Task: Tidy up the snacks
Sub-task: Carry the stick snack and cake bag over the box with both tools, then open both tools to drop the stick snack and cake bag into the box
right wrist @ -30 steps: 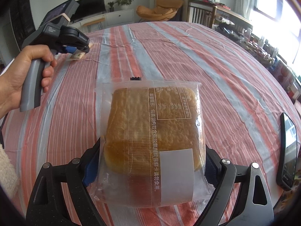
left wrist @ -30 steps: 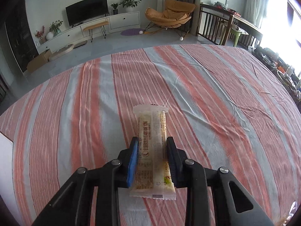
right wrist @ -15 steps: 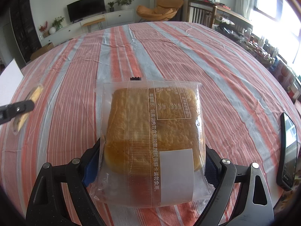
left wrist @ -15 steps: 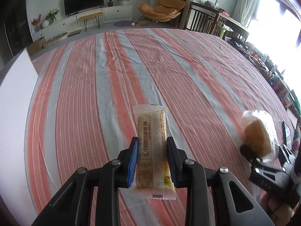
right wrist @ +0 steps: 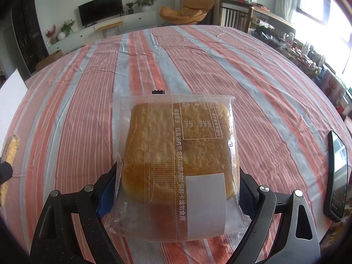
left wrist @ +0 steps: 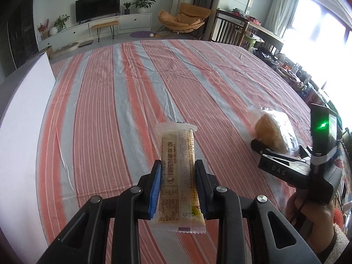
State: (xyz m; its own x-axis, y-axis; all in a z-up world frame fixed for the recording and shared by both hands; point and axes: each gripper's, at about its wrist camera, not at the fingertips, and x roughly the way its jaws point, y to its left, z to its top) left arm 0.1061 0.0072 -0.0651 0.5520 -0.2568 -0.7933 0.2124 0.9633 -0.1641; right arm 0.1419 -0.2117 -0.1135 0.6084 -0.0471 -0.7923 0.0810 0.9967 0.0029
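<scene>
My left gripper [left wrist: 177, 171] is shut on a long yellow snack bar [left wrist: 178, 171] in a clear printed wrapper and holds it above the striped tablecloth [left wrist: 132, 101]. My right gripper [right wrist: 176, 184] is shut on a square bread slice in a clear bag [right wrist: 178, 154] and holds it above the same cloth. In the left wrist view the right gripper [left wrist: 264, 148] with its bread bag [left wrist: 272, 132] shows at the right. In the right wrist view the snack bar's end [right wrist: 10, 149] shows at the far left edge.
A white board [left wrist: 24, 118] lies along the table's left side, also in the right wrist view [right wrist: 10, 92]. A black phone [right wrist: 336, 173] lies at the table's right edge. Cluttered items [left wrist: 292, 74] line the right side. A living room with TV lies beyond.
The left gripper has swung right and drawn back with the bar, so the right gripper with its bread looms larger. The right gripper has barely moved.
</scene>
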